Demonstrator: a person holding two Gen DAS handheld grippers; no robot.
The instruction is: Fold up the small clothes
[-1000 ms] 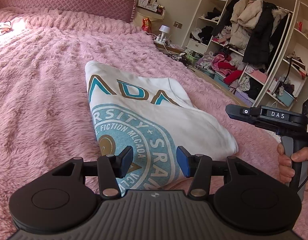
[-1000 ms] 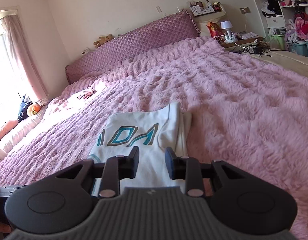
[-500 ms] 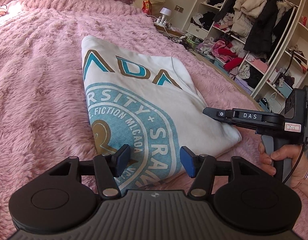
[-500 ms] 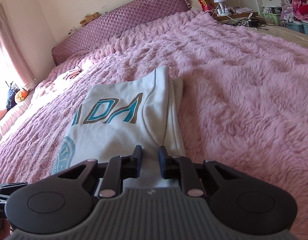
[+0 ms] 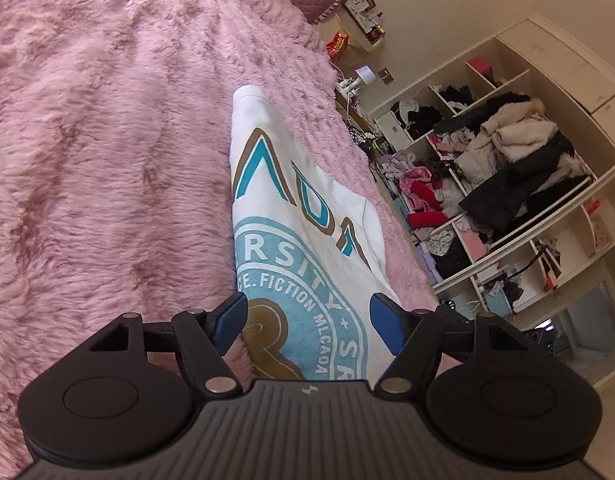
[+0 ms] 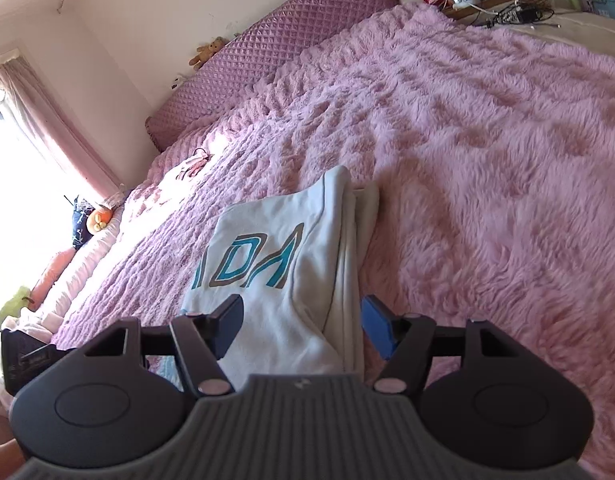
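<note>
Two grippers face one folded shirt (image 5: pixel 307 240) lying flat on the pink bed (image 5: pixel 107 160). My left gripper (image 5: pixel 307 322) has just been opening and stands spread over the shirt's near left corner, pinching nothing. My right gripper (image 6: pixel 303 324), likewise just opened, straddles the near right layered edge. The shirt's long axis runs straight away from both.

A pink shaggy blanket (image 6: pixel 487 152) covers the bed. A quilted purple headboard (image 6: pixel 275 44) stands at 12 o'clock, a teddy bear (image 6: pixel 206 51) on top. At 3 o'clock, open shelving (image 5: pixel 519 184) holds piled clothes. A white lamp (image 5: pixel 365 75) stands beside a red snack bag (image 5: pixel 336 44).
</note>
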